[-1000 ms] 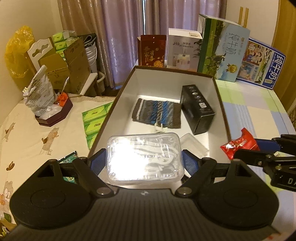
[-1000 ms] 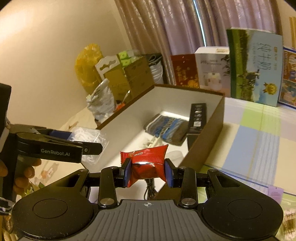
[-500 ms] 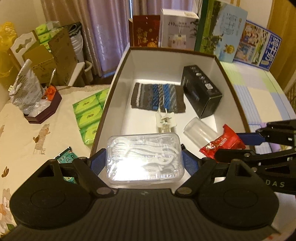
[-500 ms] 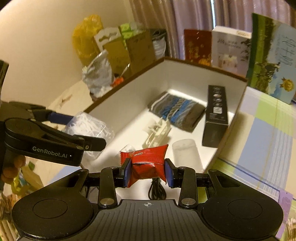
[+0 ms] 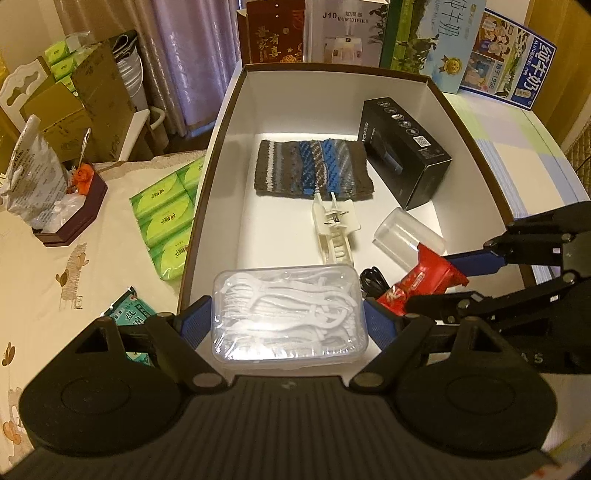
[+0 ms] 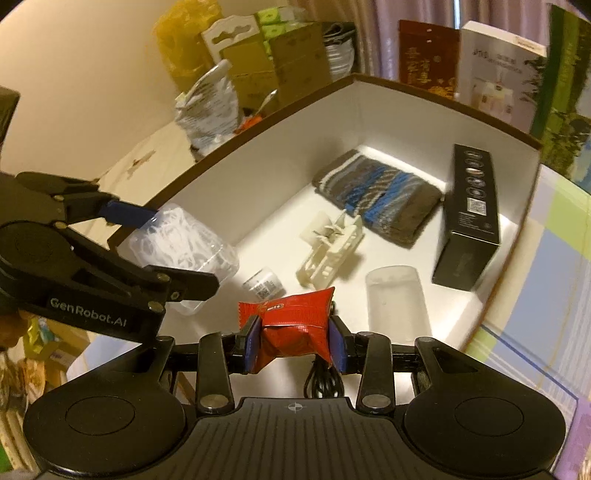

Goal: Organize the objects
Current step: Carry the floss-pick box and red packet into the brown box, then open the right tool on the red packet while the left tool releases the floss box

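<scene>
My left gripper (image 5: 290, 321) is shut on a clear plastic box of white floss picks (image 5: 290, 314), held over the near end of the big white box with a brown rim (image 5: 229, 147). Beside it on the right, my right gripper (image 5: 436, 280) has a red snack packet (image 5: 424, 275) between its pads. In the right wrist view the right gripper (image 6: 295, 339) has its jaws opening, though the pads still touch the red packet (image 6: 291, 317). The left gripper (image 6: 181, 251) and floss box (image 6: 184, 243) show at the left.
Inside the big box lie a striped knitted cloth (image 5: 312, 166), a black carton (image 5: 404, 147), a white plastic clip (image 5: 334, 229), a clear cup (image 5: 406, 240) and a black cable (image 5: 373, 280). Green tissue packs (image 5: 166, 214) lie left of it; upright cartons (image 5: 343, 33) stand behind.
Both grippers have moved forward and down over the near end of the big box, each with its object. The right jaws have widened a little around the red packet.
</scene>
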{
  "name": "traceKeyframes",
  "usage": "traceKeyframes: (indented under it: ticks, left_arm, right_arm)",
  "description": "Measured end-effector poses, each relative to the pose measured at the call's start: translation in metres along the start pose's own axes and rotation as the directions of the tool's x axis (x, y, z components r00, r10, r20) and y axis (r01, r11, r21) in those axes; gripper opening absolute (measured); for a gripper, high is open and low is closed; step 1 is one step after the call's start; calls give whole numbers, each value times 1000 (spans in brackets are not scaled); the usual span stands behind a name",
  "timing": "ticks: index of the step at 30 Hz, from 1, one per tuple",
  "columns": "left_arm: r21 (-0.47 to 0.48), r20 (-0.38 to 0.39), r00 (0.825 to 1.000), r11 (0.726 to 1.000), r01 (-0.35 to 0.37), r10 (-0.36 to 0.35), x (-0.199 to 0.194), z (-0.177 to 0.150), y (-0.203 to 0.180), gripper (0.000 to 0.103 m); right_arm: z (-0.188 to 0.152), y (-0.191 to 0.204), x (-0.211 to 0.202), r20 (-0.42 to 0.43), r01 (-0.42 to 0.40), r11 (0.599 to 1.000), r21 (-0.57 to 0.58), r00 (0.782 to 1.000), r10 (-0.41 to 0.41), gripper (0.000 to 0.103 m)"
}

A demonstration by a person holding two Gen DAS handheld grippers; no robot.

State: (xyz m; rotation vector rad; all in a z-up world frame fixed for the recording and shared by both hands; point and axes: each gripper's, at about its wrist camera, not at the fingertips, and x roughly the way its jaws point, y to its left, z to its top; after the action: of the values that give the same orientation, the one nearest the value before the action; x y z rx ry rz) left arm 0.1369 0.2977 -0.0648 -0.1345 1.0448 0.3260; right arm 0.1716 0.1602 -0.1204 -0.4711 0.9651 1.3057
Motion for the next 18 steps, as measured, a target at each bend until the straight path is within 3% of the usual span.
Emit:
traceKeyframes:
  ticks: [18]
  left_arm:
    - [28,-61,998,999,19,-17,15,0,-1,84]
  right_arm:
    - [10,4,-3,-6,37,990,-134,999,-38,75]
